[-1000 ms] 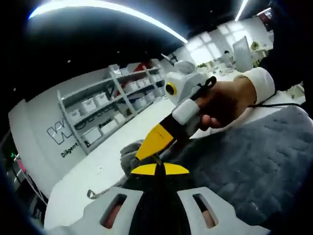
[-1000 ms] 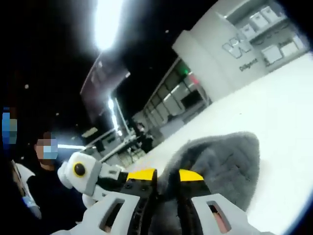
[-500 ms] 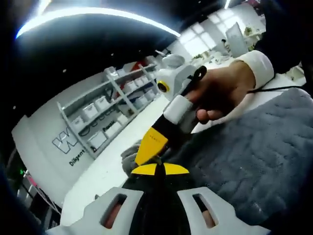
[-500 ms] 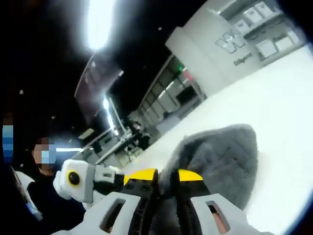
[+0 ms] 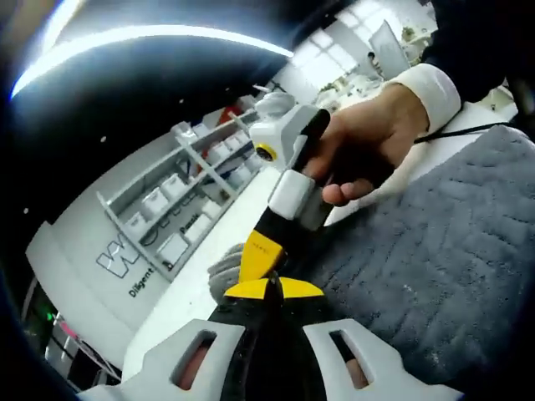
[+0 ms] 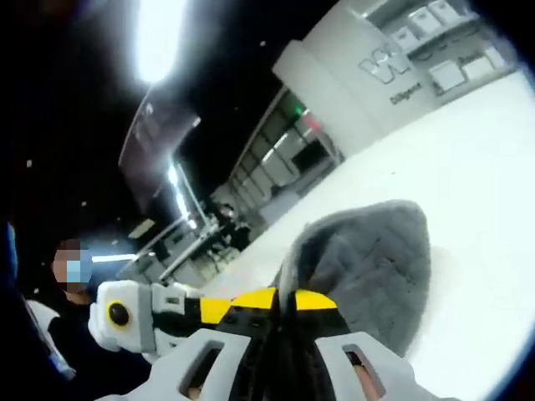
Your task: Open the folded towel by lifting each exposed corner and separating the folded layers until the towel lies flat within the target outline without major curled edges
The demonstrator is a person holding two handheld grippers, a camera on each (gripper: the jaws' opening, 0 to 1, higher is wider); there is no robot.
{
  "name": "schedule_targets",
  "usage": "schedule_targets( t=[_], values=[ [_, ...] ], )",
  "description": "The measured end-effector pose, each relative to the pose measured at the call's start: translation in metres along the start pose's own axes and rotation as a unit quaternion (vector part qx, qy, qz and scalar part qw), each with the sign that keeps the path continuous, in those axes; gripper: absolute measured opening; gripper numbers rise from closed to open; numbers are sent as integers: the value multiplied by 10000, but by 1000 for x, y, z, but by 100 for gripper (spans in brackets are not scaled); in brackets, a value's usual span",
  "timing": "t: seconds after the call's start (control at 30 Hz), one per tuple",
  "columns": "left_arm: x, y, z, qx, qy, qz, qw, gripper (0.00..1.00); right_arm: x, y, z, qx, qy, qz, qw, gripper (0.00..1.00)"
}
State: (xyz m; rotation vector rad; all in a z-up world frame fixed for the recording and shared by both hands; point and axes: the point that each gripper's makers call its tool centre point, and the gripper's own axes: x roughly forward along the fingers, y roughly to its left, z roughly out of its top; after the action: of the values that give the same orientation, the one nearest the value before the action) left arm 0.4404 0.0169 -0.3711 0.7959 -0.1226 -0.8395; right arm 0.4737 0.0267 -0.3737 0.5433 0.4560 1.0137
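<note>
So the grey towel [image 5: 435, 251] is spread over the white tabletop [image 5: 188, 292], and one end of it is being held up off that tabletop by both tools. In the left gripper view, the left tool [image 5: 269, 288] is clamped tight on the towel's edge, yellow tips pressed together. Right beside it, the right tool [image 5: 261, 251] is gripped by a hand [image 5: 368, 146] just above the towel. In the right gripper view, the right tool [image 6: 286, 301] is pinched shut on a towel fold, with a rounded flap [image 6: 372, 267] standing up past it over the tabletop [image 6: 468, 167]. The left tool [image 6: 213, 307] is seen touching alongside. Shelving [image 5: 184, 188] is seen beyond the tabletop.
</note>
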Motion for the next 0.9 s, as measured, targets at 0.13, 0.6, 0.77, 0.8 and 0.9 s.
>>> schedule_targets(
  t=[0.13,0.6,0.77,0.8,0.9],
  values=[
    [-2,-4,8,-387,-273,-213,9987,3,-3,-2,1,255,10,6,9997,0],
    [-33,20,53,-2173,-1752,-736,9574,12,-15,0,5,1101,236,321,9931,0],
    [-45,39,55,-2801,-2086,-889,9328,21,-18,4,6,1327,292,462,9897,0],
    [-46,43,53,-2820,-2092,-850,9324,21,-19,4,6,1321,306,455,9897,0],
    [-45,53,41,-2783,-1909,-656,9391,22,-21,3,7,1225,362,377,9911,0]
  ],
)
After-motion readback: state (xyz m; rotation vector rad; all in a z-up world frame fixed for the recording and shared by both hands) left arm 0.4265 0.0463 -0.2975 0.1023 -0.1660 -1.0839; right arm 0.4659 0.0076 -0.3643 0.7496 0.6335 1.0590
